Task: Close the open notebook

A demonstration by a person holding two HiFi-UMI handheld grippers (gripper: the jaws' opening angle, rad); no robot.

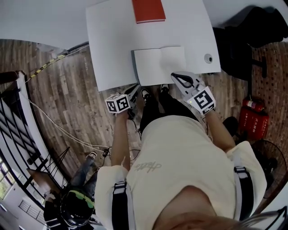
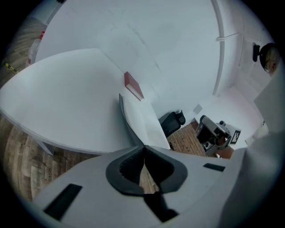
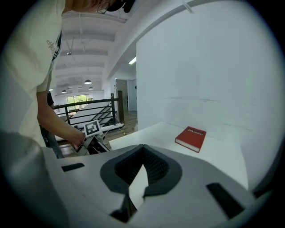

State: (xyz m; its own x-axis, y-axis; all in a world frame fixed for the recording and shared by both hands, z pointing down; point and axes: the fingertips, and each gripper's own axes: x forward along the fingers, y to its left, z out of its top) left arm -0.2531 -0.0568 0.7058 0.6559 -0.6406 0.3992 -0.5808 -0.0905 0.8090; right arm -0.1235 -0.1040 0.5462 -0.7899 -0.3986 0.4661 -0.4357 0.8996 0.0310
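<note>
The open notebook (image 1: 159, 65) lies flat with white pages at the near edge of the white table (image 1: 112, 45); the left gripper view sees it edge-on (image 2: 142, 122). My right gripper (image 1: 174, 74) is shut, with its tips at the notebook's near right corner. Whether a page is pinched between them cannot be told. In its own view the jaws (image 3: 143, 145) meet, with white surface showing behind. My left gripper (image 1: 135, 88) hangs just off the table's near edge, left of the notebook. It is shut (image 2: 144, 147) on nothing, with wood floor showing through the gap.
A closed red book (image 1: 148, 10) lies at the table's far end. A round grommet (image 1: 208, 58) sits near the right edge. A black office chair (image 1: 252, 27) and red extinguishers (image 1: 252, 119) stand to the right. A railing (image 1: 13, 112) and another person (image 1: 76, 202) are on the left.
</note>
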